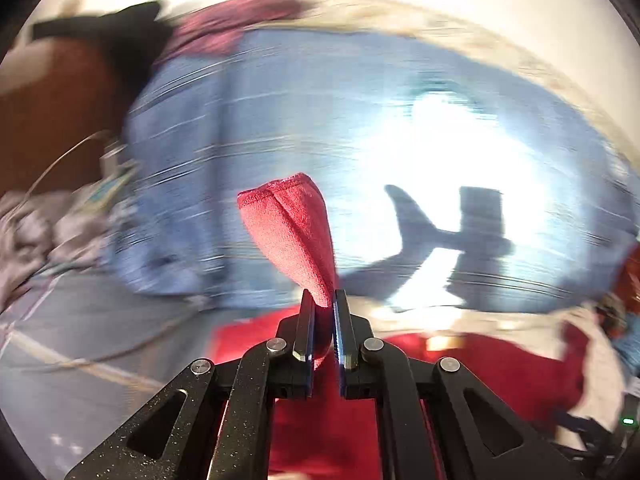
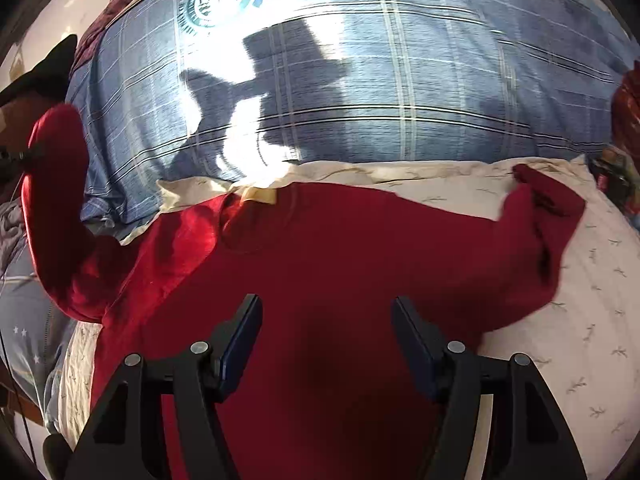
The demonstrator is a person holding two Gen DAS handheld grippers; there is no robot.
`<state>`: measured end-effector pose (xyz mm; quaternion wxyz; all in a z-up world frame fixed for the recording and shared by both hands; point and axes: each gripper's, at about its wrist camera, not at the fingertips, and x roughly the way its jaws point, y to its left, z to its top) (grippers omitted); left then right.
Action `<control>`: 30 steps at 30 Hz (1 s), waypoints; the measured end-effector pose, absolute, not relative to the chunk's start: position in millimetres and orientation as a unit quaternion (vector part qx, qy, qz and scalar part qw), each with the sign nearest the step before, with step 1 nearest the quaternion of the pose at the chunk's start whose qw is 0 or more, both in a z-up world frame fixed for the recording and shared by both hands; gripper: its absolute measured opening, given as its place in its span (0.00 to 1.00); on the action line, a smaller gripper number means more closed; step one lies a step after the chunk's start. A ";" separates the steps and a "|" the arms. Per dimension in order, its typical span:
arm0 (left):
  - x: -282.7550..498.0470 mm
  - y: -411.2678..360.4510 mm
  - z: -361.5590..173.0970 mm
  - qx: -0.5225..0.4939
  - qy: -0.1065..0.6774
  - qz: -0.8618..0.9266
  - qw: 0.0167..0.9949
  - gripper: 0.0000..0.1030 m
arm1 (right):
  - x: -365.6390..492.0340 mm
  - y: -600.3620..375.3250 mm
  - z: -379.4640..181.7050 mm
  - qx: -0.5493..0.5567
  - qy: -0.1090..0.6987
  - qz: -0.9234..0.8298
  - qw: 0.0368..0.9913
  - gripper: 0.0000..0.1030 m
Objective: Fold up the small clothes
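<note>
On the cream sheet (image 2: 580, 280) a red sweater (image 2: 320, 272) lies spread, its left sleeve (image 1: 292, 232) lifted, pinched in the left gripper (image 1: 324, 320). Right gripper (image 2: 326, 344) hovers above the body, jaws apart. Sleeve-folding seems underway; next, lay that sleeve across the chest. Blue plaid bedding (image 2: 400, 92) lies beyond.

Red shirt (image 2: 320, 280) lies on white bedsheet (image 2: 592, 280).
</note>
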<state>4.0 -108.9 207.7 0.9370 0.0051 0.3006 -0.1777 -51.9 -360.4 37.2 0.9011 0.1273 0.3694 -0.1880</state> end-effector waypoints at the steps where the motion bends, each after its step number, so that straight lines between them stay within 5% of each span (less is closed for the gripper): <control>1: -4.0 -125.3 208.6 0.006 0.300 -0.199 0.933 0.06 | -56.5 -364.2 38.2 0.127 0.370 -0.191 0.900 0.67; 15: -10.6 -291.7 60.9 0.042 0.457 -0.335 0.823 0.11 | -110.4 -424.7 57.6 0.145 0.346 -0.273 0.886 0.67; 18: 5.8 -279.2 64.9 0.039 0.450 -0.325 0.830 0.31 | -105.1 -425.0 57.6 0.155 0.344 -0.251 0.891 0.69; 20: 3.5 -247.8 82.5 0.023 0.420 -0.310 0.852 0.56 | -95.8 -421.5 57.5 0.162 0.343 -0.226 0.897 0.71; 22: 3.3 -219.6 95.2 0.025 0.393 -0.280 0.875 0.63 | -86.8 -418.3 55.2 0.162 0.344 -0.216 0.899 0.74; 30: 56.4 -142.2 59.3 0.065 0.401 -0.118 0.906 0.62 | -21.9 -416.6 23.8 0.091 0.389 -0.222 0.890 0.70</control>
